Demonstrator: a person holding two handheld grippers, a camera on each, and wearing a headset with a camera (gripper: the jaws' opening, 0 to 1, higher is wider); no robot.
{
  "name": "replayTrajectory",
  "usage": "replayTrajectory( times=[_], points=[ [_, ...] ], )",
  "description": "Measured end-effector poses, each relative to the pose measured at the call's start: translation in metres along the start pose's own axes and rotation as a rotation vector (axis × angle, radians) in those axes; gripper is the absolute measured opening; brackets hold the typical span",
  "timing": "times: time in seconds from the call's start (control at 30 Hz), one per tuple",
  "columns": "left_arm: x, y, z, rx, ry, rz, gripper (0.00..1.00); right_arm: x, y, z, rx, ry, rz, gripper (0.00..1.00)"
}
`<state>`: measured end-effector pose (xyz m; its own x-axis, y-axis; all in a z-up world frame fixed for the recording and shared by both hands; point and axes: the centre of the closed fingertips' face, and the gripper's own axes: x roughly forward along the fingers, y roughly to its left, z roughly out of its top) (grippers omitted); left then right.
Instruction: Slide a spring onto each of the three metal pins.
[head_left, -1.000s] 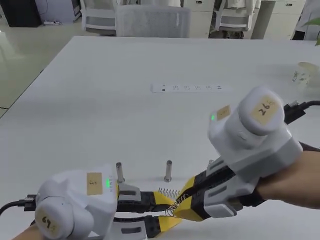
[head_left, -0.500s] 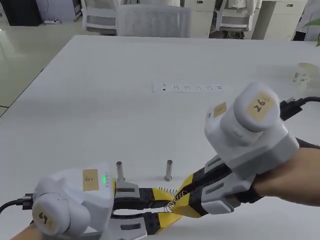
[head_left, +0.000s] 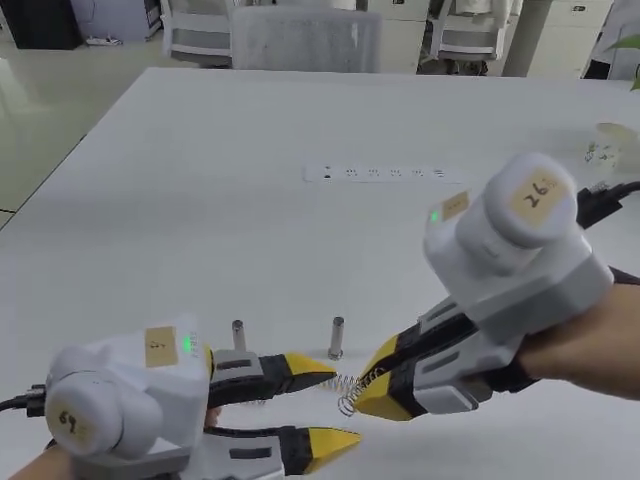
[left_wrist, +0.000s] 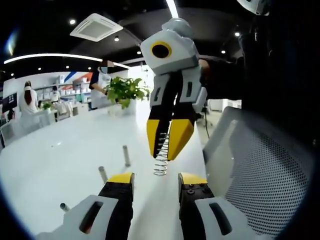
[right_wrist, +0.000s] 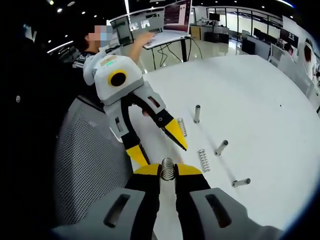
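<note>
Holding a spring (left_wrist: 160, 156) pinched in my right gripper (right_wrist: 168, 172), jaws nearly closed; my left gripper (left_wrist: 156, 179) gapes wide, empty, near an upright pin (head_left: 337, 338)

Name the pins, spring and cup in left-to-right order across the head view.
First pin → second pin → spring, pinched in the right gripper → cup at the far right.

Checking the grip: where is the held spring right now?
In the head view the spring is clamped in the right gripper, just beyond the open left gripper and in front of a pin.
</note>
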<state>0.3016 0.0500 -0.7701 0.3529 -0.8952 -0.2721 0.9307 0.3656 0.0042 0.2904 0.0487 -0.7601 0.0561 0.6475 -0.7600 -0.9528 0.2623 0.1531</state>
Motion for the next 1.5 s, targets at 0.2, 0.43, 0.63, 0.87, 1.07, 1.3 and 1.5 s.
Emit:
replayTrajectory(
  times=[0.2, 0.43, 0.63, 0.87, 1.07, 1.3, 1.5],
  points=[
    [-0.005, 0.002, 0.001, -0.018, -0.013, 0.019, 0.38, -0.002, -0.002, -0.002, 0.004, 0.005, -0.006, 0.08],
    [-0.013, 0.006, 0.004, -0.031, -0.030, 0.051, 0.47, -0.007, -0.005, -0.005, 0.012, 0.009, -0.015, 0.08],
    [-0.021, 0.010, 0.007, -0.038, -0.043, 0.084, 0.53, -0.014, -0.010, -0.008, 0.021, 0.010, -0.029, 0.08],
    [-0.028, 0.016, 0.008, -0.045, -0.053, 0.122, 0.59, -0.025, -0.018, -0.011, 0.033, 0.012, -0.052, 0.08],
    [-0.035, 0.022, 0.009, -0.054, -0.062, 0.154, 0.62, -0.037, -0.028, -0.014, 0.052, 0.006, -0.084, 0.08],
    [-0.041, 0.026, 0.010, -0.058, -0.071, 0.180, 0.63, -0.047, -0.039, -0.015, 0.070, -0.002, -0.113, 0.08],
    [-0.044, 0.028, 0.010, -0.062, -0.076, 0.194, 0.64, -0.055, -0.050, -0.018, 0.083, 0.000, -0.144, 0.08]
  ],
)
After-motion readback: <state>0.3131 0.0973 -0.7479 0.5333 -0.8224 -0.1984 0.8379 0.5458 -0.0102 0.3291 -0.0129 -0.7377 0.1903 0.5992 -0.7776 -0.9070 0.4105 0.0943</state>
